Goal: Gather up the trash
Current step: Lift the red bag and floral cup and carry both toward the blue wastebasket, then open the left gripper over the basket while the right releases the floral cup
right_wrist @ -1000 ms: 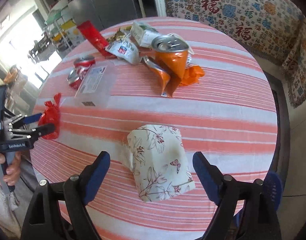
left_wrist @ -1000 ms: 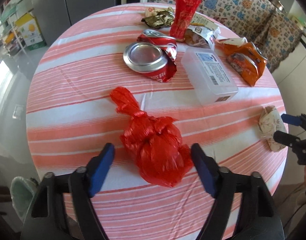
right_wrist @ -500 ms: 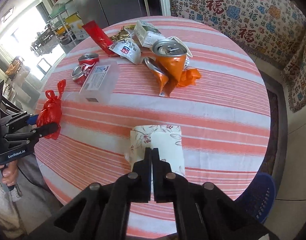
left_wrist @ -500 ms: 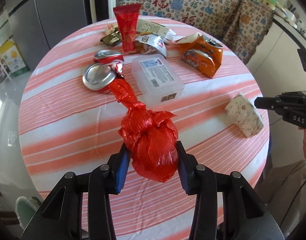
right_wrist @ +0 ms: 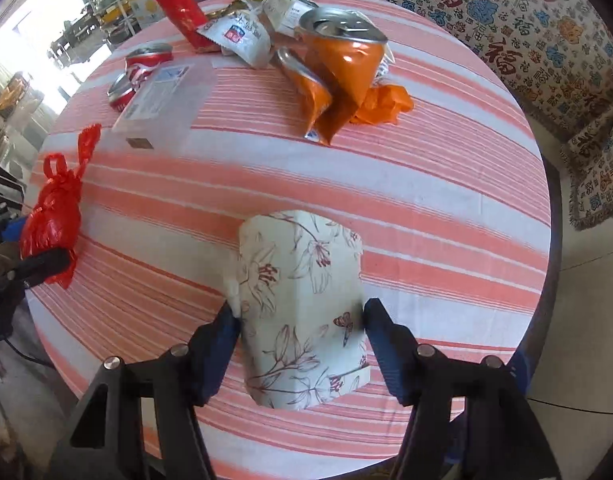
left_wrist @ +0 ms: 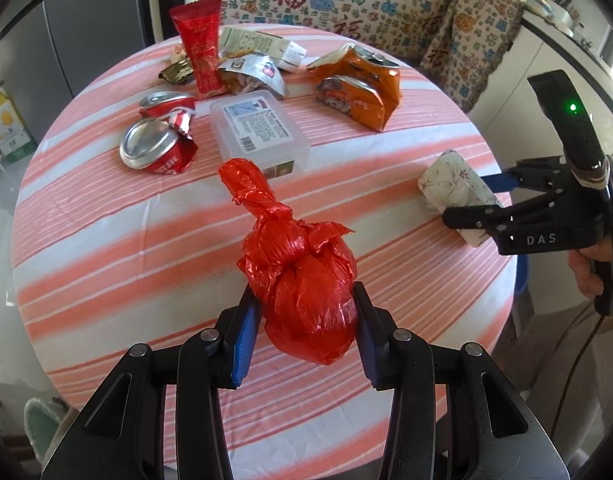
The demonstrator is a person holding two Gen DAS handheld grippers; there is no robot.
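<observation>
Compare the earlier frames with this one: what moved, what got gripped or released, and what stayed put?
The left gripper closed on the red bag and lifted it toward the table edge. The right gripper snapped shut above the floral tissue pack; its jaws have just been opening, and now flank the pack, touching its sides. The cans, wrappers and plastic box stayed put.

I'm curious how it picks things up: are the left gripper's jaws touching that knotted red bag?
Touching. In the left wrist view, the left gripper has both blue jaws pressed against the red bag, denting its sides.
</observation>
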